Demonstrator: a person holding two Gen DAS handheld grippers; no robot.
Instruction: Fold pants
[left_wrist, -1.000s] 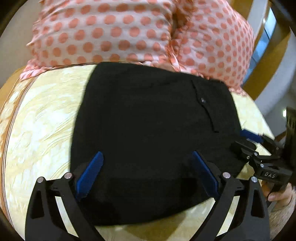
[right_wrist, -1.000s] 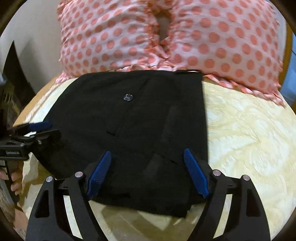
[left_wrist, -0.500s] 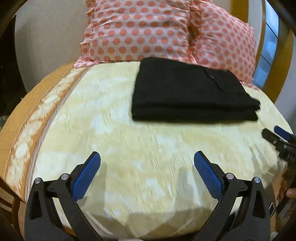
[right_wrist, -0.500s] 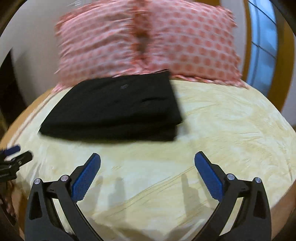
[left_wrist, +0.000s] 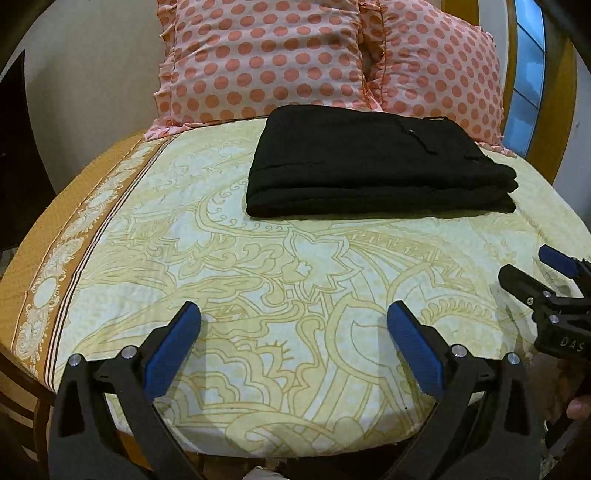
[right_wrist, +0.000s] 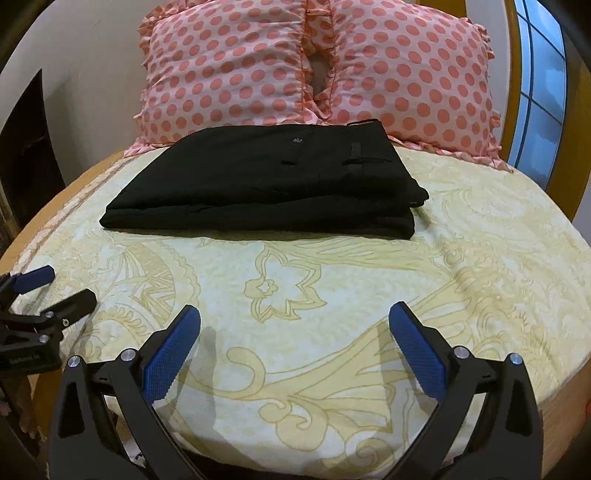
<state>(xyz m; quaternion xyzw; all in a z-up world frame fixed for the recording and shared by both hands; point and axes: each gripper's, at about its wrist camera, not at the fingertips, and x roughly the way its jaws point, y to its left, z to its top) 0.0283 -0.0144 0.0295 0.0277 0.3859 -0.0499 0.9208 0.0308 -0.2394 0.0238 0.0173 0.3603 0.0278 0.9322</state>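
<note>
Folded black fabric pants (right_wrist: 266, 184) lie at twelve o'clock: soft, limp, best pinched at corners. Left gripper (left_wrist: 293, 341) and right gripper (right_wrist: 294, 341) gape empty.

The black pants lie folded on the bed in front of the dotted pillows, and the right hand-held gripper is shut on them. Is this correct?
Not quite. The right hand-held gripper is open and holds nothing, apart from the pants, as the right wrist view shows. The rest is correct.

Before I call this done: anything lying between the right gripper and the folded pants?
Nothing: in the right wrist view only bare patterned bedsheet lies between the open right gripper and the folded pants.
</note>
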